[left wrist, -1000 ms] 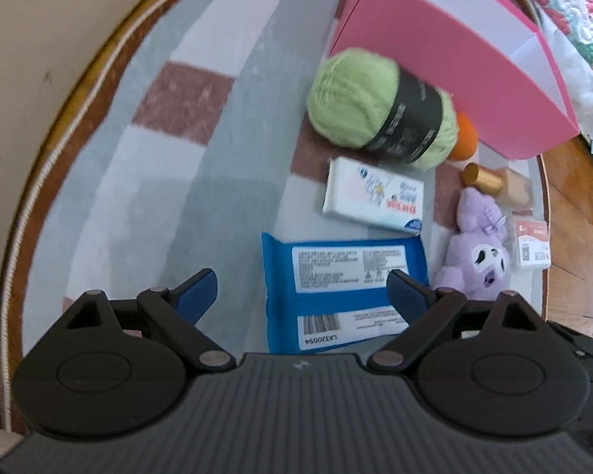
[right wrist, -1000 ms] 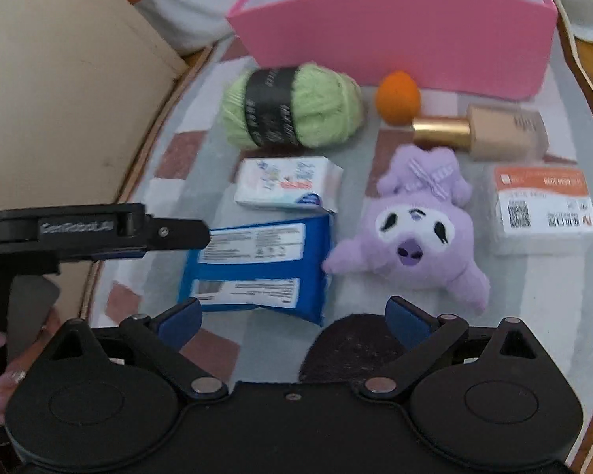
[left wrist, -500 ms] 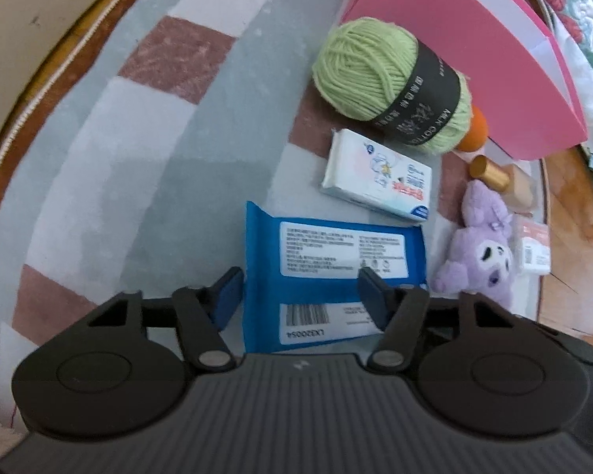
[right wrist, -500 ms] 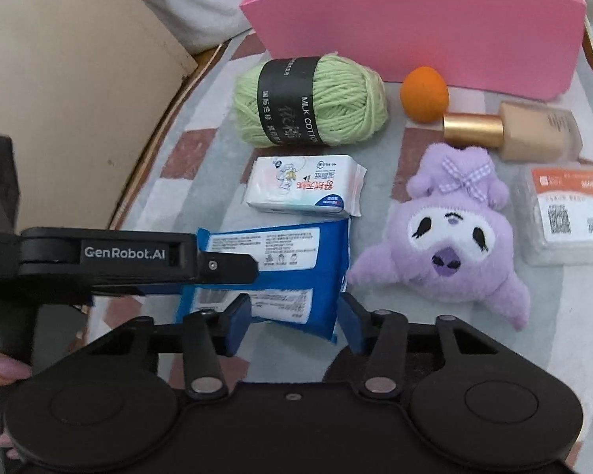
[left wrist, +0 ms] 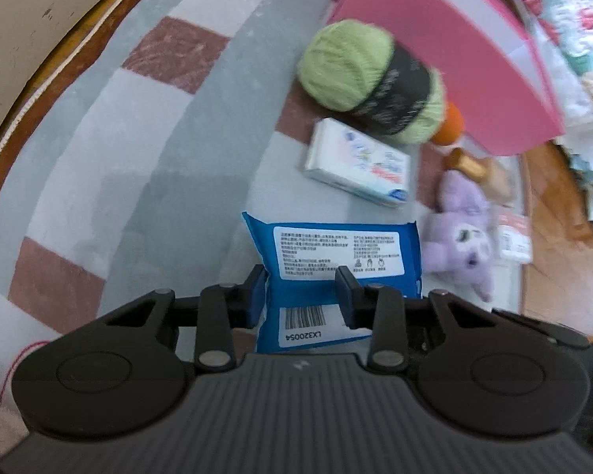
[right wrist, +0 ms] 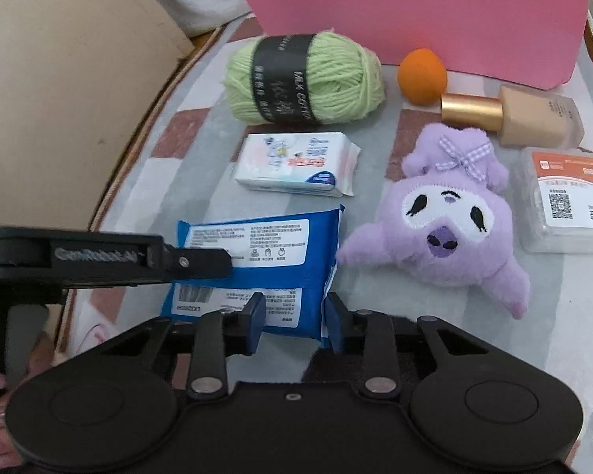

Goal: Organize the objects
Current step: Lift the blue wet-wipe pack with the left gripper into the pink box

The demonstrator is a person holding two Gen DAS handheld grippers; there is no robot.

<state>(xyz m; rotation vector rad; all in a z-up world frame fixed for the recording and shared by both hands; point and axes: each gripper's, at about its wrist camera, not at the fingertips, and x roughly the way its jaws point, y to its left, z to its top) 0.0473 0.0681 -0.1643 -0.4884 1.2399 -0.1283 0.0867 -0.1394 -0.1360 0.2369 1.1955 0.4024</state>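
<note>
A blue wipes pack point(left wrist: 332, 260) point(right wrist: 272, 252) lies on the checked rug. My left gripper point(left wrist: 302, 290) is shut on its near-left edge; it shows from the side in the right wrist view point(right wrist: 201, 260). My right gripper point(right wrist: 294, 316) is shut on the pack's near-right corner. Behind the pack lie a white tissue pack point(right wrist: 296, 164) point(left wrist: 355, 162), a green yarn ball point(right wrist: 304, 79) point(left wrist: 371, 79), an orange ball point(right wrist: 422, 76) and a pink box point(right wrist: 415, 12) point(left wrist: 446, 59).
A purple plush toy point(right wrist: 442, 213) point(left wrist: 462, 233) lies right of the wipes pack. A foundation bottle point(right wrist: 529, 118) and a clear box with an orange label point(right wrist: 569, 197) lie further right. A beige wall point(right wrist: 59, 98) runs along the rug's left edge.
Both grippers moved forward over the blue wipes pack and closed from wide open onto its near edge.
</note>
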